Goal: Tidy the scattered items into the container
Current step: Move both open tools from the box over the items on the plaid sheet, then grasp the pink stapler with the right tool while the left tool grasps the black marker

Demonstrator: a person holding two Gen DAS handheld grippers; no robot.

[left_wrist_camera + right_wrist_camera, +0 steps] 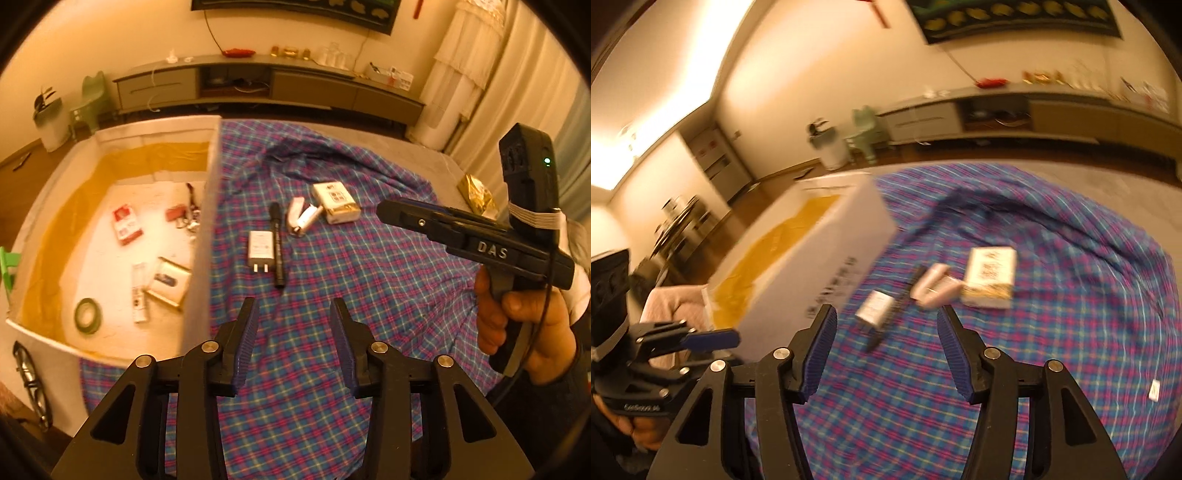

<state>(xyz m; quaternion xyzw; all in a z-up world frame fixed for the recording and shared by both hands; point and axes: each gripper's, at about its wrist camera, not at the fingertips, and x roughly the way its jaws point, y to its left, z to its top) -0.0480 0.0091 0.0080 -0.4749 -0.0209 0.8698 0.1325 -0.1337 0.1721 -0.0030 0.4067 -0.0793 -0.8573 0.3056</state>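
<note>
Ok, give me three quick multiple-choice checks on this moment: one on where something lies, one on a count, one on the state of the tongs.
1. Where does the white charger lie?
A. in the box
B. on the plaid cloth, beside the black pen
C. between the left tongs' pads

2. How many loose items lie in the group on the cloth right of the box?
A. two
B. four
C. seven

3. How do the left tongs stand?
A. open, nothing between the pads
B. shut on the pen
C. shut on the charger

Answers:
1 B, the charger lies against the pen, outside the box.
2 B, charger, pen, white lighter-like item and flat white packet.
3 A, only cloth shows between the pads.
</note>
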